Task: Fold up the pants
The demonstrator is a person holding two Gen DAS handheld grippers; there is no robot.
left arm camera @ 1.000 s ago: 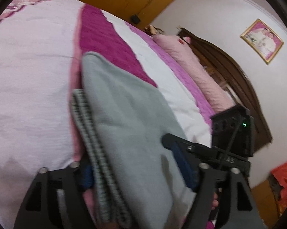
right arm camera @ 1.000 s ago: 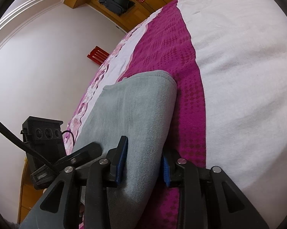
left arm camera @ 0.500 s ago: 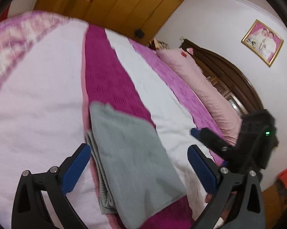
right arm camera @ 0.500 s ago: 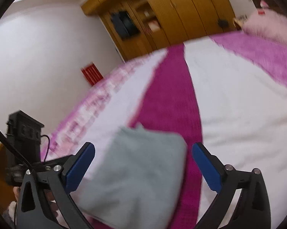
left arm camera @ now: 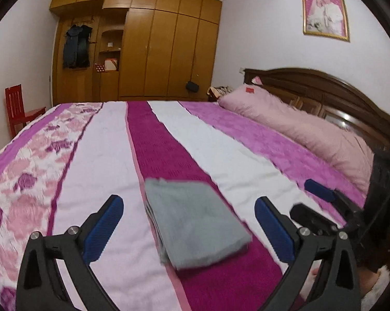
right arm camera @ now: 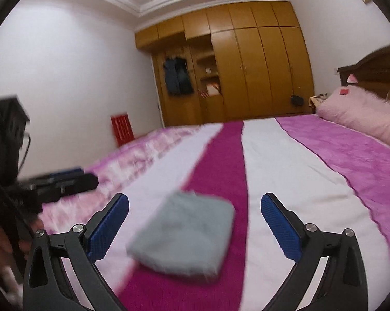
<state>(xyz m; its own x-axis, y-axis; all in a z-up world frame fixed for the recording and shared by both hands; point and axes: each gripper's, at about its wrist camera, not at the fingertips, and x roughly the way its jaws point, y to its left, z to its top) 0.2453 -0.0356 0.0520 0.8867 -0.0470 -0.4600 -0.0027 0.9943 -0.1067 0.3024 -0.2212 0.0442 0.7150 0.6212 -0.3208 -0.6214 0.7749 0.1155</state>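
- Folded grey pants (left arm camera: 195, 220) flat on bed (left arm camera: 220, 155), ahead of both claws.
- Left claw (left arm camera: 189, 220) spread wide, empty.
- Right claw (right arm camera: 195, 223) spread wide, empty, angled slightly downward.

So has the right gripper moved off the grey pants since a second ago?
Yes. The right gripper was clamped on the folded grey pants; now it is open, pulled back and raised, with the pants lying free on the bedspread's magenta stripe.

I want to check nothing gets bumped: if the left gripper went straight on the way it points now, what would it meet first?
Probably the folded grey pants, which lie on the bedspread between and just ahead of the open left gripper. Depth is unclear, so it might pass above them and meet the bedspread beyond.
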